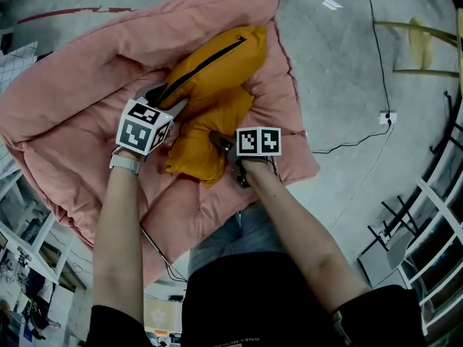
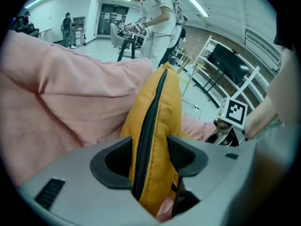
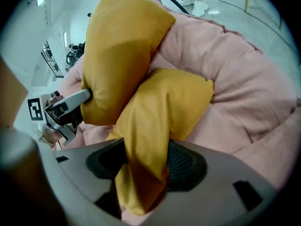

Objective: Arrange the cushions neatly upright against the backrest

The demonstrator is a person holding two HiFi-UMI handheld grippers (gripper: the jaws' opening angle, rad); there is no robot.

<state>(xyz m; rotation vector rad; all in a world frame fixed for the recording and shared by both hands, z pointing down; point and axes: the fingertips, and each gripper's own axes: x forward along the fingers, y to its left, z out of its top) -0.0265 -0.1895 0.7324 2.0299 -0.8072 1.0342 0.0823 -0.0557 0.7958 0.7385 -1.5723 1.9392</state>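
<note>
Now two plump mustard cushions lie slumped on the pink lounger (image 1: 72,100). The left gripper (image 2: 150,160) pinches the zippered cushion (image 1: 213,60) along its seam, and the right gripper (image 3: 143,163) seemingly clamps the plain cushion (image 1: 210,142) at a corner.

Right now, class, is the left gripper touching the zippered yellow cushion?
Touching. The left gripper view shows the left gripper pinching the zippered yellow cushion along its zip edge.

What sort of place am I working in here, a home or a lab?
Probably a lab or workshop, not a home: a bare concrete floor with a cabled socket box, white metal shelving, and ceiling strip lights over a person at an equipment bench.
</note>
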